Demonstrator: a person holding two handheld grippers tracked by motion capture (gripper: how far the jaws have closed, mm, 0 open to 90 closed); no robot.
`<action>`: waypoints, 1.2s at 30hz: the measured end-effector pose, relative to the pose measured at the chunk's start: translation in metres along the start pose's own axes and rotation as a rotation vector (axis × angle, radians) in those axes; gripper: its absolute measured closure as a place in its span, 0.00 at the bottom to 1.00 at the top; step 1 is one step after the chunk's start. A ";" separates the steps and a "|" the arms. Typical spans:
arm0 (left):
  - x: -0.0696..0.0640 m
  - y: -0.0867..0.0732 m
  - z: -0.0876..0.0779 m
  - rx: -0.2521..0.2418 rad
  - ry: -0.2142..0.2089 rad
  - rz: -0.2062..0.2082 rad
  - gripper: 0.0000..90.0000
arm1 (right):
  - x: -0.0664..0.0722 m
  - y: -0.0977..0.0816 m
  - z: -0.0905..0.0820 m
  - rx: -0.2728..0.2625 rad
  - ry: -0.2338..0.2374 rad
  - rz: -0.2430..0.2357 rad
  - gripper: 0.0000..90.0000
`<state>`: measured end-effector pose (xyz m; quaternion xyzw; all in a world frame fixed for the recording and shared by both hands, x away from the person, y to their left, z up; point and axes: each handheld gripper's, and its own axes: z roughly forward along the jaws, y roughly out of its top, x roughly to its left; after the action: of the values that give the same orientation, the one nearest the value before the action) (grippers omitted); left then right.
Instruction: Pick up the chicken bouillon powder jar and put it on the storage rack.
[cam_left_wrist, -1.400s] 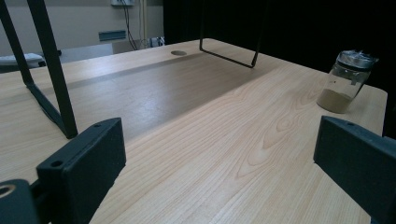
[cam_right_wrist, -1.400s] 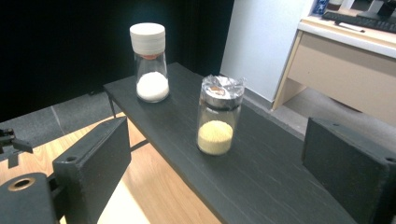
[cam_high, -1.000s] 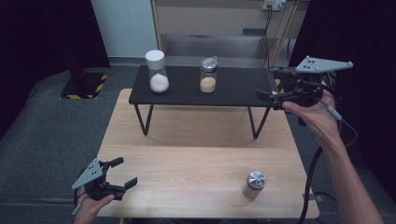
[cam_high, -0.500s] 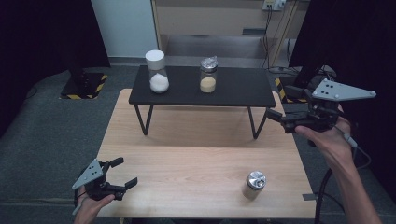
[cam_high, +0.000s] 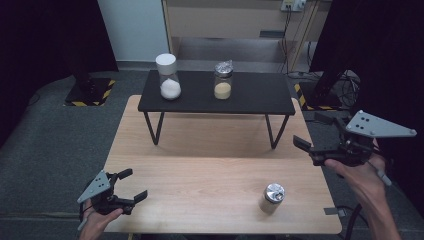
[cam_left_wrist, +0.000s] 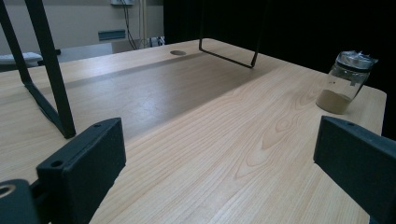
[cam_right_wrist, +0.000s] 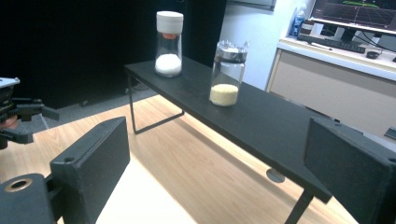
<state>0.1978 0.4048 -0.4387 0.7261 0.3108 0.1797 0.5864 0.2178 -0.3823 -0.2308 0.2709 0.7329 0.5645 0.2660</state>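
**Both claws open and empty, one jar standing loose on the surface**

From the high view, the left claw (cam_high: 131, 187) is sitting at about 7 o'clock on the wooden surface (cam_high: 200, 175), its jaws spread wide with nothing between them, the person's hand wrapping it from below. The right claw (cam_high: 309, 131) is hanging off the surface's edge at about 3 o'clock, jaws likewise parted and gripping nothing, pointing toward 9 o'clock. The foil-capped jar (cam_high: 272, 198) is standing upright at roughly 5 o'clock, well apart from both claws and nearer the right one. On the black shelf (cam_high: 250, 100) toward 12 o'clock, a white-capped jar (cam_high: 169, 76) holding white powder is standing at the shelf's 10 o'clock, and a second foil-capped jar of yellowish grains (cam_high: 223, 80) is standing just right of it, the two apart.

In the left gripper view, the left claw (cam_left_wrist: 219, 168) is gaping wide over bare wood, and the foil-capped jar (cam_left_wrist: 346, 81) is showing at 2 o'clock, far off near the surface's edge, with tan powder in its bottom. A shelf leg (cam_left_wrist: 46, 70) is rising at 10 o'clock.

In the right gripper view, the right claw (cam_right_wrist: 215, 168) is standing open, empty, looking along the black shelf (cam_right_wrist: 261, 126). The white-capped jar (cam_right_wrist: 169, 44) is sitting at 11 o'clock, the jar of yellowish grains (cam_right_wrist: 227, 74) near 12 o'clock. The left claw (cam_right_wrist: 39, 122) is showing far off at 9 o'clock.
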 end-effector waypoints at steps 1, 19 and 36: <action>0.000 0.000 0.000 0.000 0.000 0.000 0.02 | 0.001 -0.003 -0.001 0.000 -0.002 0.002 0.09; -0.001 0.000 -0.001 -0.006 0.002 -0.001 0.02 | 0.019 -0.076 -0.021 0.000 -0.053 0.058 0.09; -0.001 0.000 -0.001 -0.009 0.002 0.000 0.02 | 0.026 -0.135 -0.025 -0.027 -0.082 0.125 0.09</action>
<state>0.1962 0.4049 -0.4385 0.7232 0.3105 0.1819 0.5895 0.1689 -0.4098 -0.3584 0.3352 0.6956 0.5782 0.2636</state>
